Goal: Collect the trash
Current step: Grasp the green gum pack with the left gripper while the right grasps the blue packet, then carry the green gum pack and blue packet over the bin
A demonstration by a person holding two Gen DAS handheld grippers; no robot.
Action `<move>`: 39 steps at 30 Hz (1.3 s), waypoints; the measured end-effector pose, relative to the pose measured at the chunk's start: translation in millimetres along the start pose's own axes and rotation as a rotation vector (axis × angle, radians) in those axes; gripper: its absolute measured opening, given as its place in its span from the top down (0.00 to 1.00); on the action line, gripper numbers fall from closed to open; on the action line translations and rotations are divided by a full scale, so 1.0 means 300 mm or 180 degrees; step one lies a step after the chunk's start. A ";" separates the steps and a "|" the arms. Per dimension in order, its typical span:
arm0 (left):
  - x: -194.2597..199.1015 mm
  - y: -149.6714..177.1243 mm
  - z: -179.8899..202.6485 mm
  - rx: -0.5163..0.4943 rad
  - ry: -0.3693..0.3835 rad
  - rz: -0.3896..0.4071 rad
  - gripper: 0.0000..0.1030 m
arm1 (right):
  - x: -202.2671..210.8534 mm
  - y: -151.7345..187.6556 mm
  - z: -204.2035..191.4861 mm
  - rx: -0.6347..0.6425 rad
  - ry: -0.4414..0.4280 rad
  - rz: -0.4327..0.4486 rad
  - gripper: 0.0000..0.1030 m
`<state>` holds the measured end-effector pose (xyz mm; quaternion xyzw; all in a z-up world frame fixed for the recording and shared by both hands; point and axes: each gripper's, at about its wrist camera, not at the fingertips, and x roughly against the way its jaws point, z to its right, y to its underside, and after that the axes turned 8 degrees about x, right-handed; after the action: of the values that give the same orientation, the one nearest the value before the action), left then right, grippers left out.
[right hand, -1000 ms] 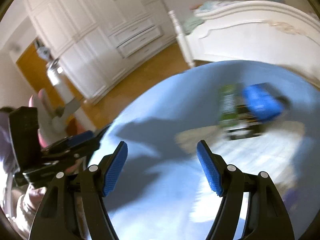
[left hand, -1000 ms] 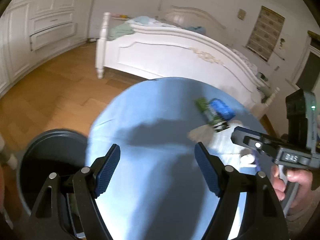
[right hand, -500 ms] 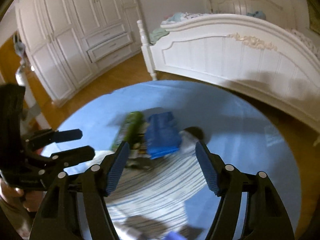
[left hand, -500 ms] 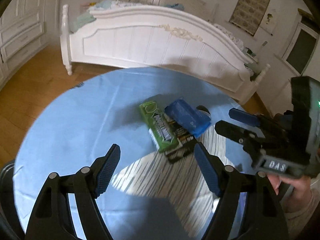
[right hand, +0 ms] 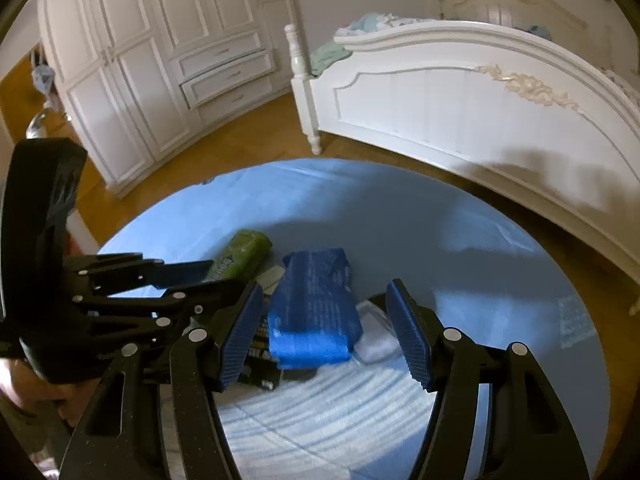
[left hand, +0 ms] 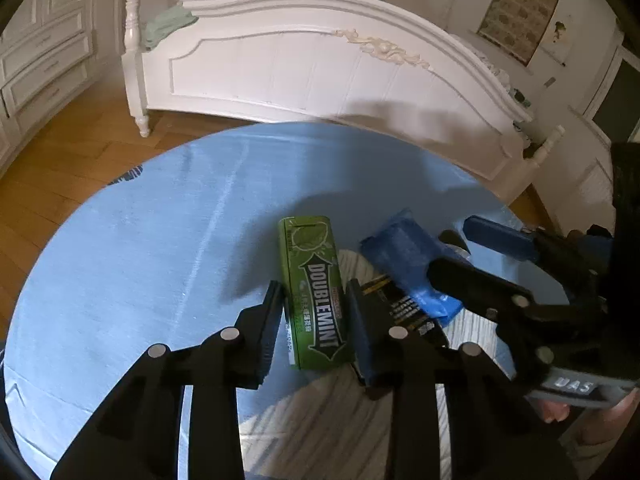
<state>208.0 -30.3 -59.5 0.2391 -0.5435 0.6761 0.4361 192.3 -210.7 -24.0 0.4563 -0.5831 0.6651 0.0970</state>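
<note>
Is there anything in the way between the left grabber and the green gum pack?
Nothing visible is in the way. The left gripper already has its jaws on either side of the flat green Doublemint gum pack, and they are closing on it. The blue crinkly wrapper lies off to the right, outside the jaws.

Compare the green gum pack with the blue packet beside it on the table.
The green gum pack is a rigid, printed box lying flat on the cloth; the blue packet is soft and crumpled, resting partly on a black wrapper. The left claw is closing around the pack; the right claw straddles the packet, not touching.
</note>
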 end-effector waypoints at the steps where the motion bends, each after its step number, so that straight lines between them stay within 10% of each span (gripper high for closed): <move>1: 0.001 0.001 0.000 -0.0010 0.0006 0.0000 0.68 | -0.010 -0.004 -0.005 0.0011 -0.0004 -0.0018 0.38; 15: 0.072 0.034 -0.073 0.0070 -0.0017 0.0079 0.68 | -0.117 -0.027 -0.039 0.0057 -0.0086 -0.0223 0.57; 39: 0.460 0.247 -0.222 0.0135 -0.0057 0.0563 0.70 | 0.256 0.093 -0.314 -0.0424 -0.0745 0.0318 0.58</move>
<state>85.5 75.9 -8.1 0.2054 -0.5519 0.7212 0.3647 83.9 -168.6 21.1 0.4937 -0.6553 0.5711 0.0253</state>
